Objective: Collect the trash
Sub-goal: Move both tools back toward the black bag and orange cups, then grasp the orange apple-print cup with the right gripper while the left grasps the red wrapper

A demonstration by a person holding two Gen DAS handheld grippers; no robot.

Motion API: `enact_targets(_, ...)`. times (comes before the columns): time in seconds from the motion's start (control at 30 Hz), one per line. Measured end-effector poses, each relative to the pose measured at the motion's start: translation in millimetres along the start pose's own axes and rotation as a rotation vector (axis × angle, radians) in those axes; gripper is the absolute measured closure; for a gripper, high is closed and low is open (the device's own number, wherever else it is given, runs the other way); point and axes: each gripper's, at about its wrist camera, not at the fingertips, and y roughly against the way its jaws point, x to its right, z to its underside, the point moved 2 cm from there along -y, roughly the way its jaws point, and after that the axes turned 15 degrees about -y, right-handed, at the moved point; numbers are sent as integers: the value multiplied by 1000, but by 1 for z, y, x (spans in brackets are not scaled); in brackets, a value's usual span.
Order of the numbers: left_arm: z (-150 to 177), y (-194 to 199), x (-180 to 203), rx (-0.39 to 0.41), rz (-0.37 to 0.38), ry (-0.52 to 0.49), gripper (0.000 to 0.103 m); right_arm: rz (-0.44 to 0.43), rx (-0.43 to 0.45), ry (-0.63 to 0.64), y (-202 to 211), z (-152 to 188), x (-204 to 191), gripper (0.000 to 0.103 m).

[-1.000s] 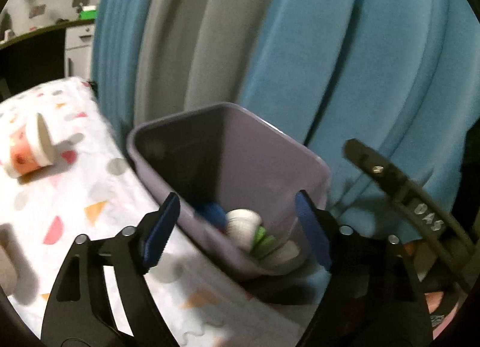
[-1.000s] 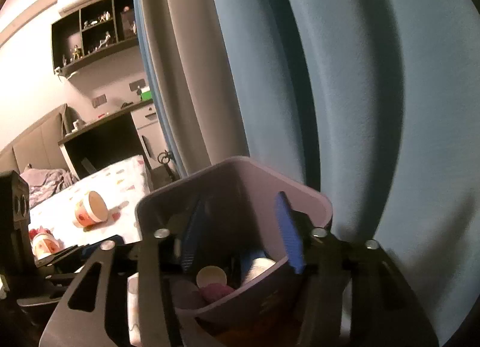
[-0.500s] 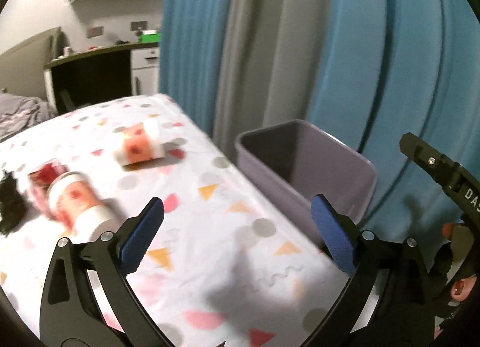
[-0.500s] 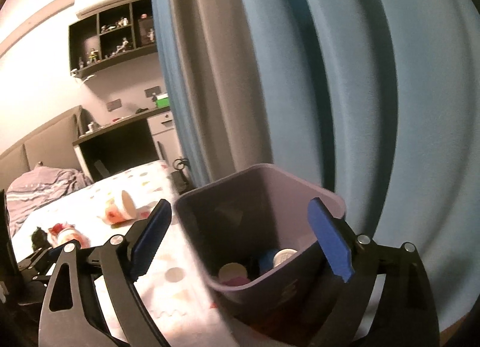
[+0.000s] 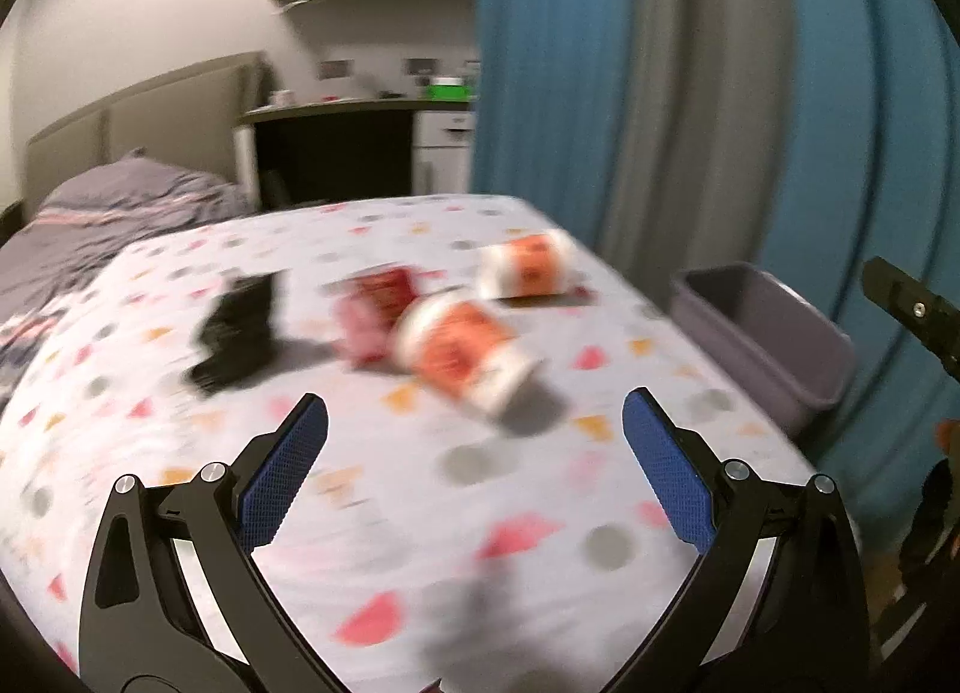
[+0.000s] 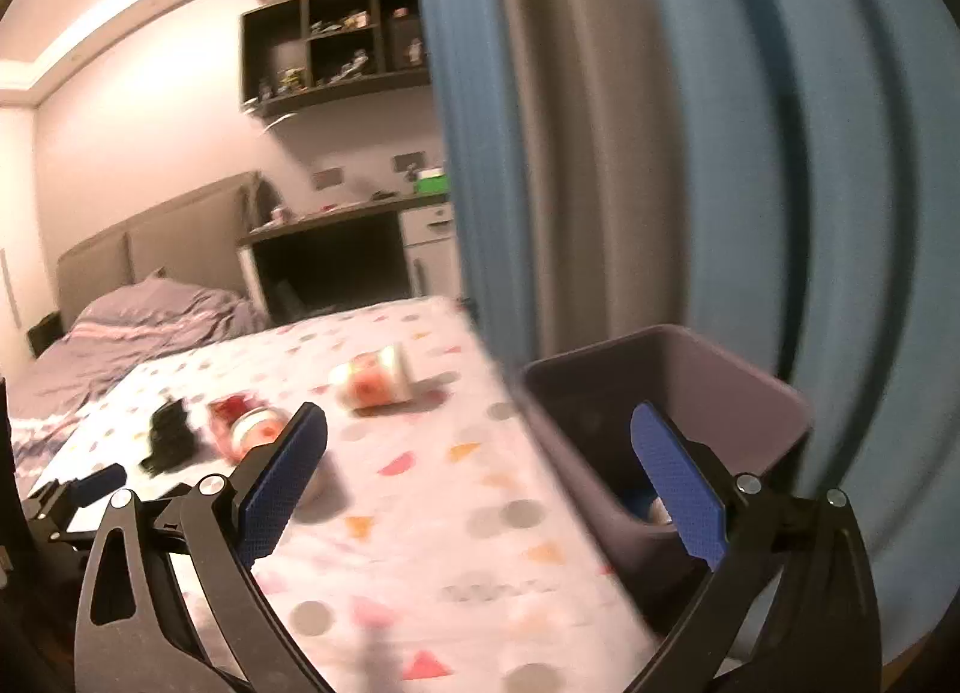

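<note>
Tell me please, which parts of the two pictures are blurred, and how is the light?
Left wrist view: the cups and the black thing on the tablecloth are smeared by motion; the left gripper stays sharp. Right wrist view: the curtain and bin are blurred; warm ceiling light, dim room, edges bent by the lens.

On the table (image 5: 420,513) four things lie in a loose row across the far half. A dark crumpled wrapper (image 5: 237,333) lies nearest the left edge. To its right sits a crumpled packet (image 5: 375,309), touching — or just in front of it — a paper cup on its side (image 5: 465,351). A second tipped cup (image 5: 528,267) lies farther back, toward the far right corner. The bin (image 5: 774,345) stands against the table's right edge, curtains (image 5: 660,93) behind it — in the right wrist view, some items lie in the bin's bottom. A bed (image 6: 138,327) lies beyond the far left corner.
</note>
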Motion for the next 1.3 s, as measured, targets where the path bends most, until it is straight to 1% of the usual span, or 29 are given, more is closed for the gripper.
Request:
enact_targets(0.07, 12, 9, -26, -9, -42, 42, 6, -34, -18, 22, -1, 8, -18, 6)
enact_targets(0.17, 24, 19, -55, -17, -97, 86, 6, -78, -44, 65, -7, 20, -47, 6)
enact_targets(0.2, 29, 24, -69, -21, -126, 105, 6, -90, -53, 78, -9, 23, -55, 6)
enact_targets(0.4, 53, 42, -123, -39, -227, 198, 6, -156, -120, 144, -26, 45, -106, 6)
enact_targets(0.57, 67, 52, -154, -45, -276, 256, 6, -175, -152, 193, -41, 60, -139, 6)
enact_targets(0.77, 76, 55, -173, -48, -298, 286, 6, -170, -179, 244, -67, 75, -167, 6)
enact_targets(0.87, 80, 53, -179, -55, -298, 294, 6, -149, -189, 267, -82, 79, -175, 6)
enact_targets(1.0, 80, 49, -182, -60, -298, 299, 6, -118, -214, 281, -102, 82, -173, 6)
enact_targets(1.17, 79, 41, -183, -63, -282, 297, 6, -70, -265, 293, -128, 85, -158, 6)
enact_targets(1.3, 75, 33, -177, -70, -262, 290, 6, -69, -317, 294, -140, 90, -148, 10)
